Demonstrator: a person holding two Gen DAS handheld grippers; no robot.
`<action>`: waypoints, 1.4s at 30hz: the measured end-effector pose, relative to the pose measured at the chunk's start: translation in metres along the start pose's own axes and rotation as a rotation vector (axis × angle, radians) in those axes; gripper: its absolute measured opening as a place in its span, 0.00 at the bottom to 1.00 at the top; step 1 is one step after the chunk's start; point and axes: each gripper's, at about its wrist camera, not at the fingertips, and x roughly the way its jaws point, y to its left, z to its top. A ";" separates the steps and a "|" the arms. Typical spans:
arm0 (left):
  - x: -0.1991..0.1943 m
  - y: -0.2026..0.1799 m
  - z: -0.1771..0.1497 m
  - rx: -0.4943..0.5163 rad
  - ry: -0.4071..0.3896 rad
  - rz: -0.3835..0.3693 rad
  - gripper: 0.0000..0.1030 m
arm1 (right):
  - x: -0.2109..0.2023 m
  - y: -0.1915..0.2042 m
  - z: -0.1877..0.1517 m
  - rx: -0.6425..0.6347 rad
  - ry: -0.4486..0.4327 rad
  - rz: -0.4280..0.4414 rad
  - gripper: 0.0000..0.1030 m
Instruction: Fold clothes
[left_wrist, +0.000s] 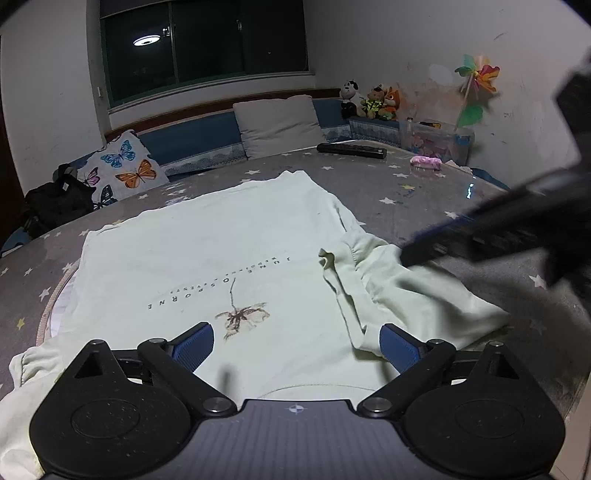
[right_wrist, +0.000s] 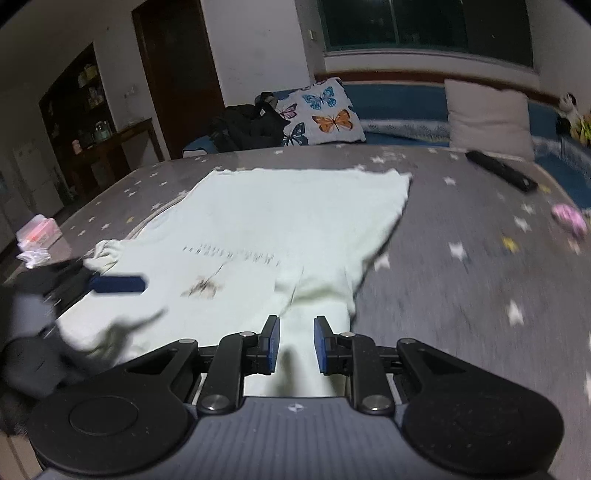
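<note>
Here, a pale shirt (left_wrist: 207, 258) lies flat mid-frame on the starred desk (left_wrist: 406, 192); the left tool (left_wrist: 295, 345) gapes wide, the right tool (right_wrist: 295, 345) stands slightly parted over a sleeve (right_wrist: 317, 295), unclamped.

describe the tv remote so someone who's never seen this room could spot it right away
Start at the big grey star-patterned table with the pale green shirt spread on it. Look past the shirt to the far edge, in front of the plain beige cushion. The remote is the long flat black bar there, unlike the small pink bundle beside it.
</note>
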 end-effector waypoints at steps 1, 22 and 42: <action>-0.002 0.003 0.000 -0.009 -0.002 0.004 0.95 | 0.007 0.000 0.006 -0.006 0.000 -0.003 0.19; -0.089 0.138 -0.056 -0.335 -0.025 0.379 0.95 | 0.048 0.036 0.024 -0.121 0.033 -0.005 0.38; -0.094 0.223 -0.102 -0.630 0.027 0.337 0.22 | 0.087 0.221 0.013 -0.474 0.094 0.299 0.49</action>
